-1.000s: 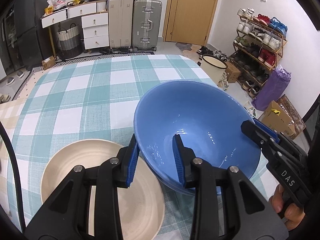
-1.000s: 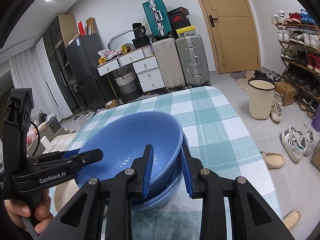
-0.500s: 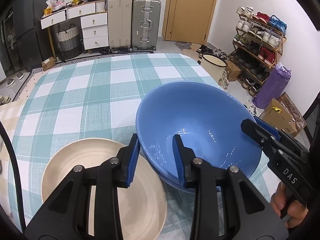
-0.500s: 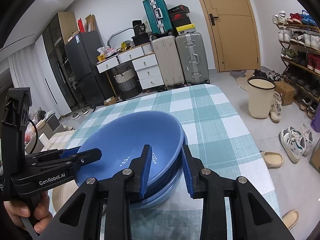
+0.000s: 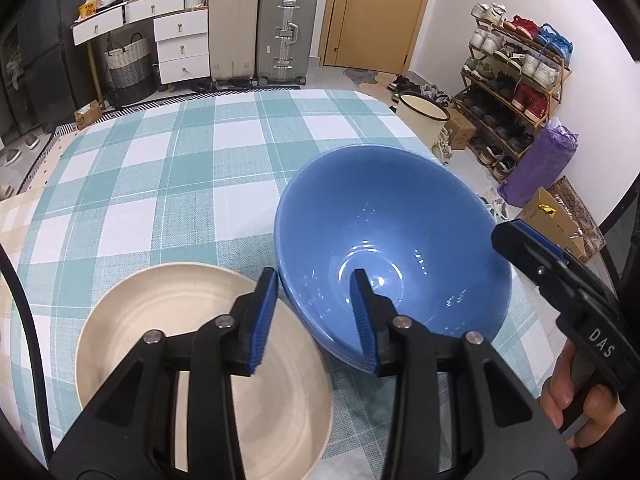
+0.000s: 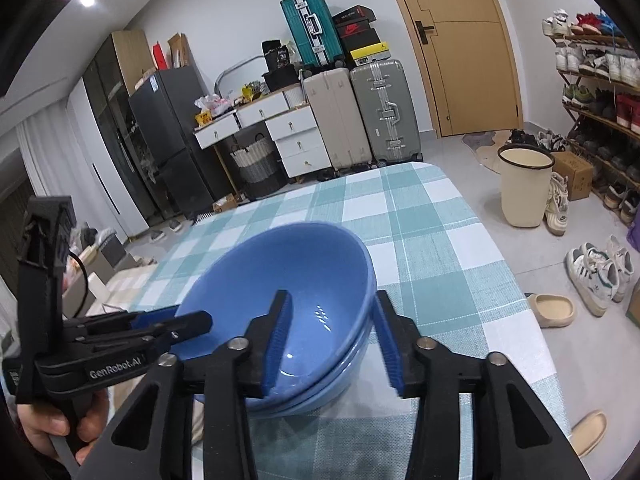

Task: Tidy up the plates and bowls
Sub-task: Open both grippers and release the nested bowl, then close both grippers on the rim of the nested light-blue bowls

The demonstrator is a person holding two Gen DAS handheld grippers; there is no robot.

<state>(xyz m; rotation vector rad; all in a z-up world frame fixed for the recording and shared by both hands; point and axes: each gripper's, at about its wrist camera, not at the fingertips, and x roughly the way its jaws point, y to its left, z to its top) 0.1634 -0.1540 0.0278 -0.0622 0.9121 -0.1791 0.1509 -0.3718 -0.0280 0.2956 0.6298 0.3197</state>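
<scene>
A stack of blue bowls (image 5: 394, 236) sits on the checked tablecloth (image 5: 160, 176); it also shows in the right wrist view (image 6: 280, 284). A cream plate (image 5: 200, 352) lies to its left. My left gripper (image 5: 314, 320) straddles the near-left rim of the top bowl, one finger outside and one inside, with gaps showing. My right gripper (image 6: 332, 340) straddles the bowls' opposite rim, its jaws wide and apart from the bowl walls. Each gripper shows in the other's view: the right gripper (image 5: 520, 240) and the left gripper (image 6: 176, 320).
The table's right edge (image 6: 520, 280) drops to a floor with shoes and a cream bin (image 6: 524, 188). Suitcases (image 5: 264, 28) and drawers stand beyond the far edge. The far half of the tablecloth (image 5: 224, 132) bears nothing.
Both grippers' jaws have widened on the bowl rim. The blue bowl stack sits level on the table; the plate has not moved.
</scene>
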